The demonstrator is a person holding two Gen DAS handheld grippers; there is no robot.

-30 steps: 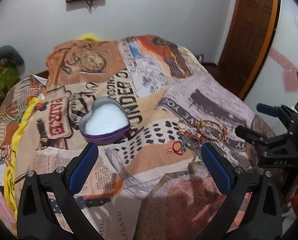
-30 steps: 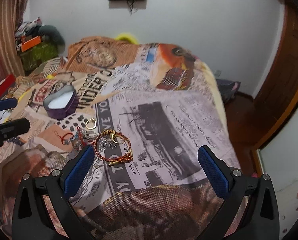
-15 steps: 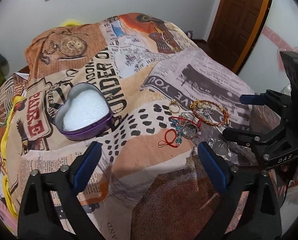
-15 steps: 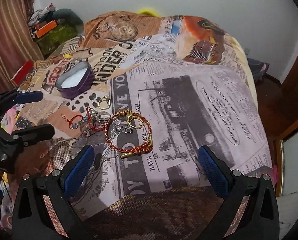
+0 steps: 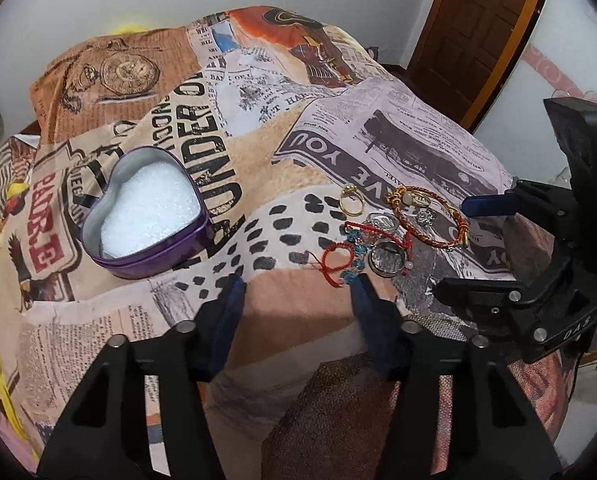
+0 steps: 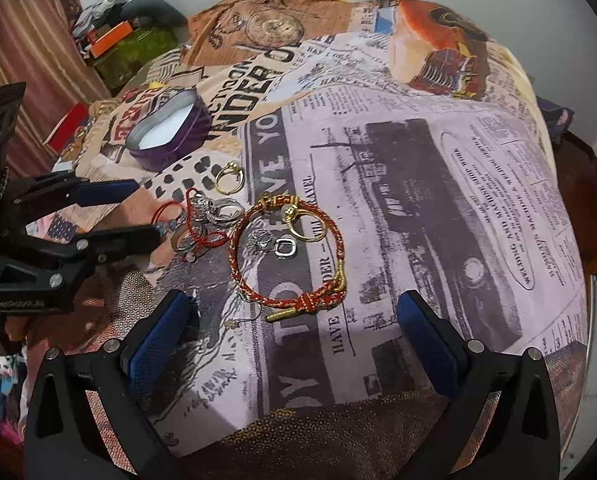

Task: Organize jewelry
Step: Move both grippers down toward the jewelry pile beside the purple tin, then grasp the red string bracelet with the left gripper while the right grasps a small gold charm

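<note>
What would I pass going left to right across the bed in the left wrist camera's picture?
Purple heart-shaped tin → small red cord loop → gold ring → red-and-gold braided bracelet → the other hand-held gripper.

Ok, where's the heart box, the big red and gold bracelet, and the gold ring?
heart-shaped tin [image 5: 186, 248]: left wrist view, purple side wall.
red and gold braided bracelet [image 6: 234, 262]: right wrist view, left side of the braid.
gold ring [image 5: 352, 204]: left wrist view, the band.

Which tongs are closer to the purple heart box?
Left. The left tongs hover just below-right of the heart box; the right tongs sit farther off, past the jewelry pile.
</note>
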